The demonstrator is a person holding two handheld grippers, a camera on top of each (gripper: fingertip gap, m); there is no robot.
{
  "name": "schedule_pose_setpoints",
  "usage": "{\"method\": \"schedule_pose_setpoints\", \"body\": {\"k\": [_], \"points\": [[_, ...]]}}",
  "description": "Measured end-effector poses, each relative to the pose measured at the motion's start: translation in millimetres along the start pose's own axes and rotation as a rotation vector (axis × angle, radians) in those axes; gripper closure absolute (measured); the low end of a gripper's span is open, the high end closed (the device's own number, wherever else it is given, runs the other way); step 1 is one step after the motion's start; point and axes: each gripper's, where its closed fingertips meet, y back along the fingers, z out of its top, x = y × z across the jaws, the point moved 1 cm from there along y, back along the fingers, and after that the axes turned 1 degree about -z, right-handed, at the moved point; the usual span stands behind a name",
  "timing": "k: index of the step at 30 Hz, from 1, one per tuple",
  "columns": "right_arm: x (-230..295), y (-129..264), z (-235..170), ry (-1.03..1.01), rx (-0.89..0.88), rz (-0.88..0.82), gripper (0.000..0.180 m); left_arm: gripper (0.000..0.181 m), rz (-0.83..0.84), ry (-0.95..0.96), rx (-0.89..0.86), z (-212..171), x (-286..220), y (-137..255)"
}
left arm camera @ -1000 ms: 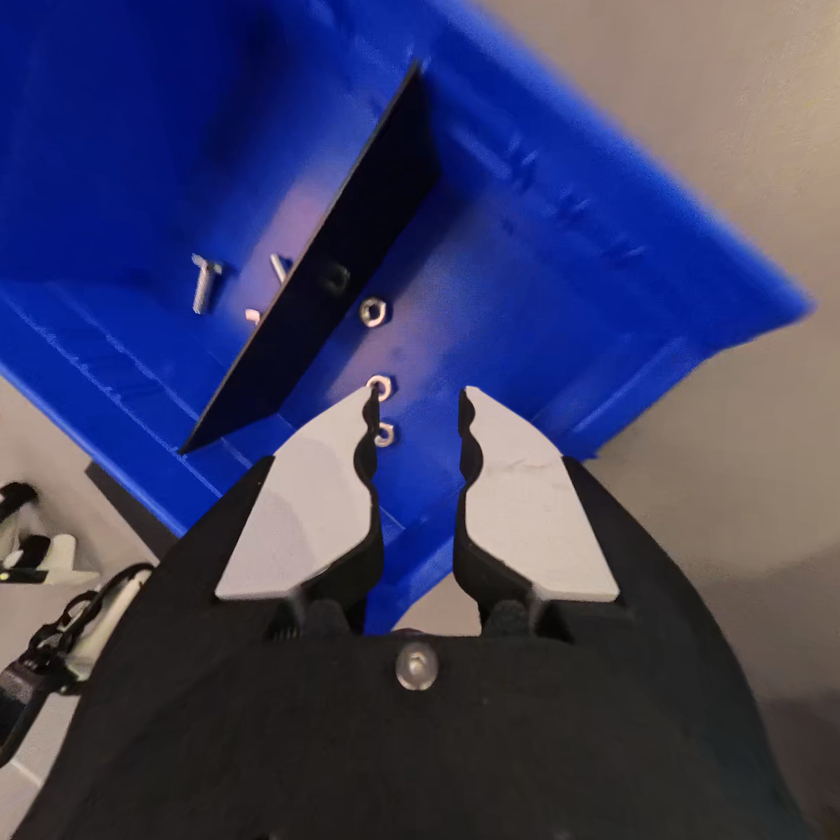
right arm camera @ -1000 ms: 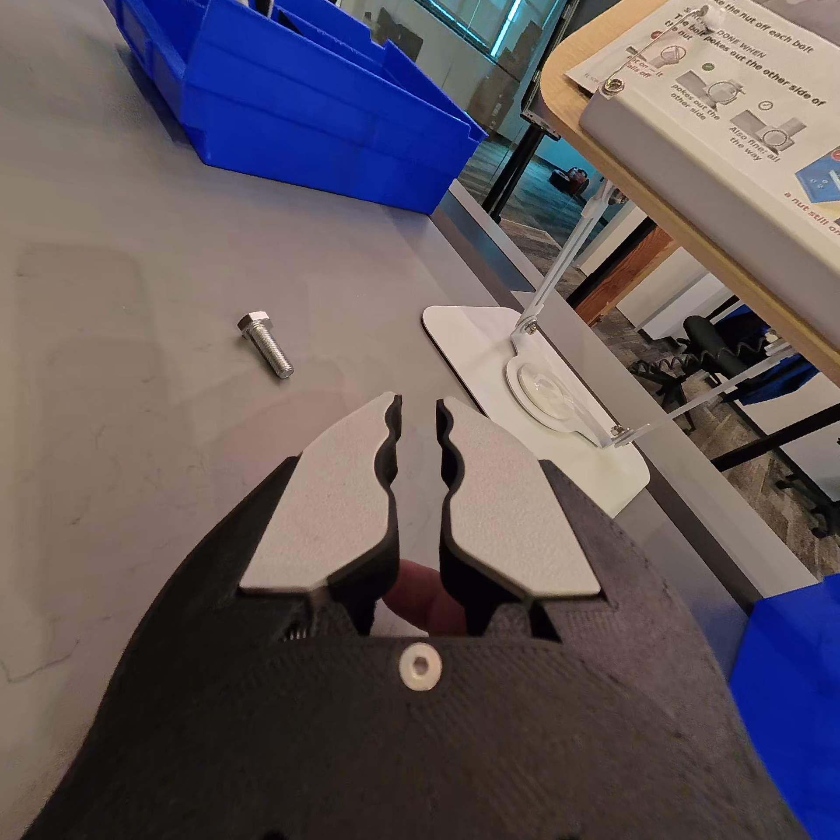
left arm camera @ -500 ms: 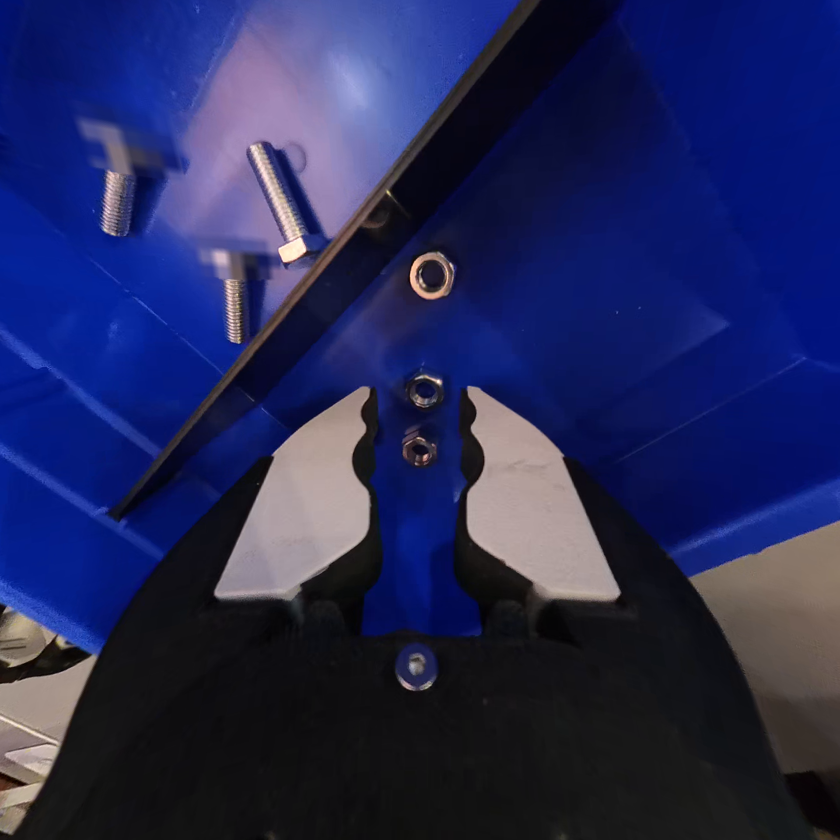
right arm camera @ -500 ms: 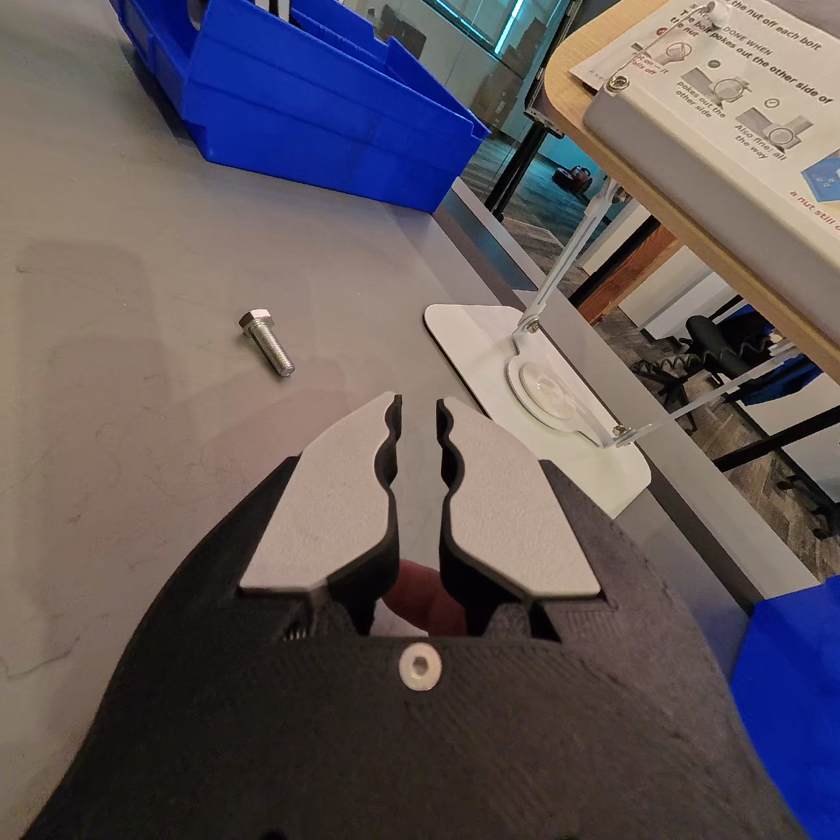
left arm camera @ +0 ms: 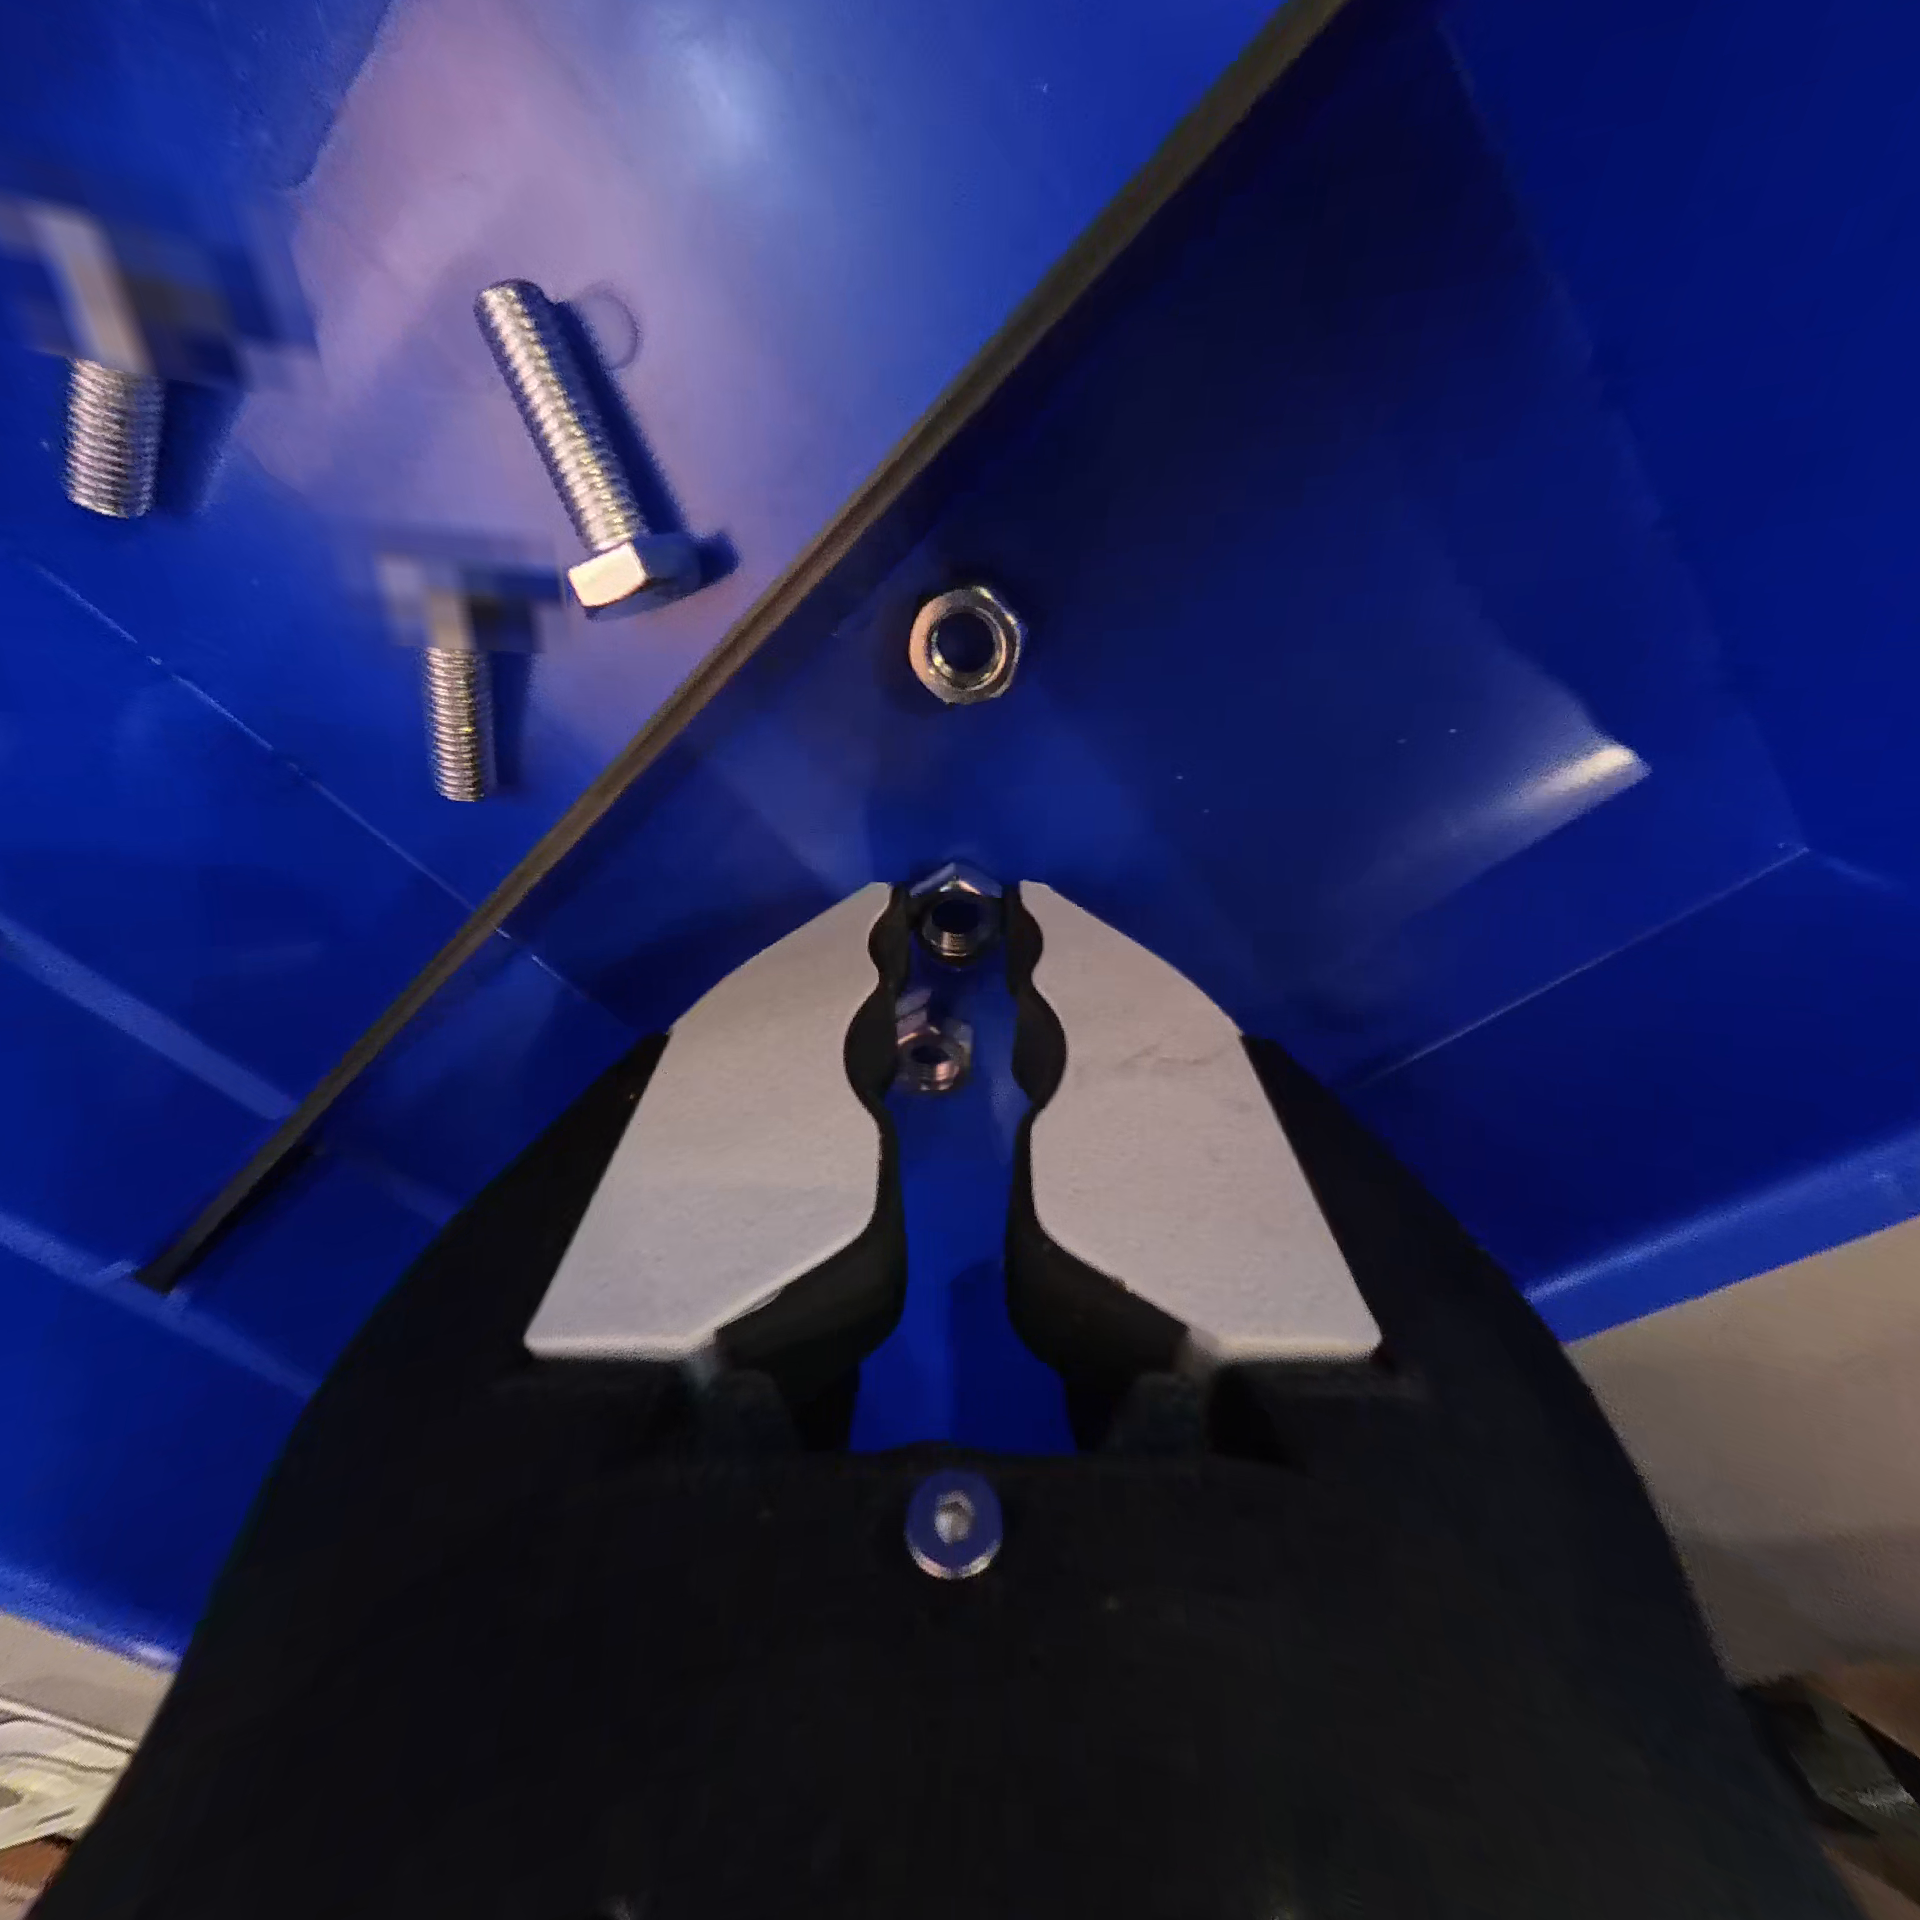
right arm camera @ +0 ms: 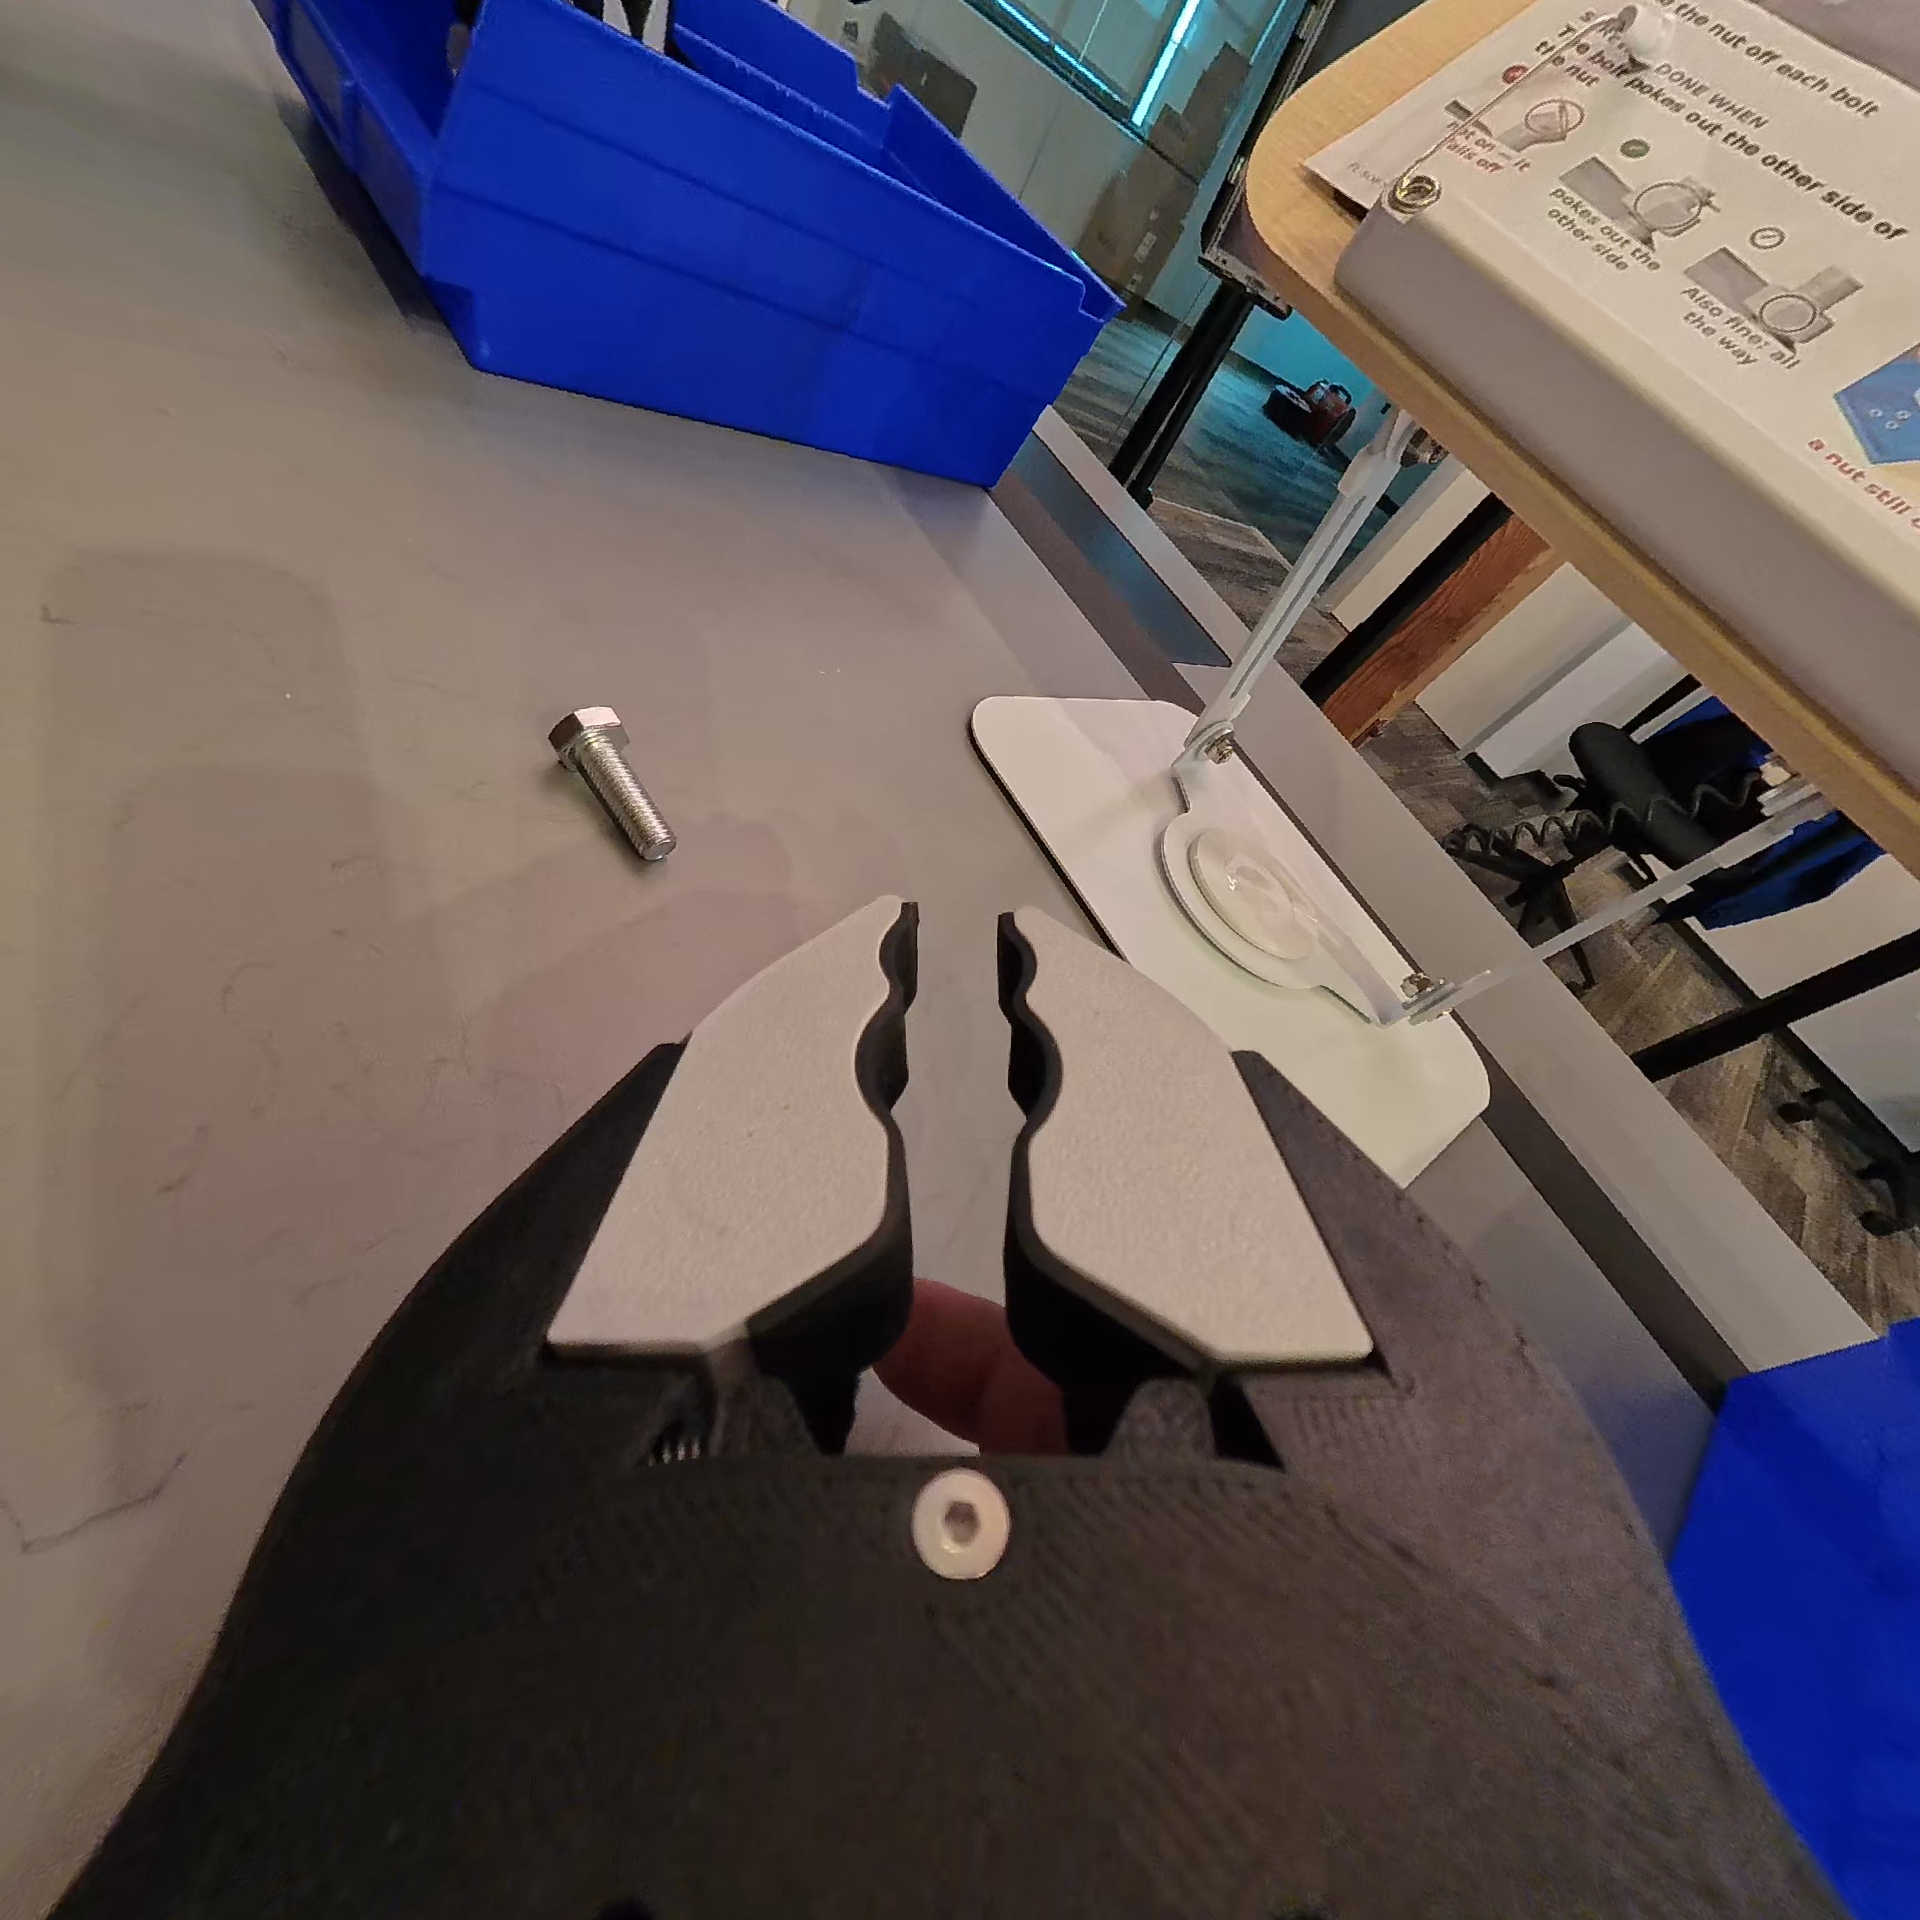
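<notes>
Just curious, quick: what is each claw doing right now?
Left claw: closed on a nut in the blue bin.
Right claw: open, empty, above the grey table.

In the left wrist view, a divider (left arm camera: 904,468) runs from lower left to upper right across a bin (left arm camera: 1558,520), with 3 bolts (left arm camera: 582,447) in the upper-left compartment and 3 nuts (left arm camera: 964,646) in the centre. In the right wrist view, 1 bolt (right arm camera: 611,781) lies on a table (right arm camera: 260,831) at centre left, a bin (right arm camera: 727,260) sits at upper left, and a stand base (right arm camera: 1091,769) is at centre right.

Each claw (left arm camera: 954,896) (right arm camera: 956,920): black printed body, grey wavy-edged fingers, one central screw.
</notes>
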Motion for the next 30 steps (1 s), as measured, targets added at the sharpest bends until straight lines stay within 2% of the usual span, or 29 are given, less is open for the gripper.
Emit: {"method": "schedule_pose_setpoints", "body": {"k": [6,13,19,22,27,30], "points": [[-0.4,-0.1,-0.2,-0.001,0.000,-0.001,0.165,0.164,0.049,-0.014,-0.096,5.2,1.4,13.5],[-1.1,-0.2,-0.3,-0.005,-0.001,-0.002,0.165,0.164,0.105,-0.052,-0.398,13.3,-26.3,82.6],[-3.9,1.3,2.6,-0.037,-0.022,-0.005,0.164,0.164,0.045,-0.212,-0.731,26.2,-106.3,139.7],[-3.1,3.9,11.3,-0.125,-0.068,0.025,0.162,0.164,-0.021,-0.313,-0.897,42.9,-159.2,152.0],[-0.4,14.7,37.9,-0.426,-0.216,0.158,0.159,0.164,-0.031,-0.536,-1.103,73.3,-241.0,157.7],[-1.8,23.5,52.0,-0.656,-0.316,0.293,0.159,0.164,0.009,-0.690,-1.190,89.4,-278.2,155.8]]}}
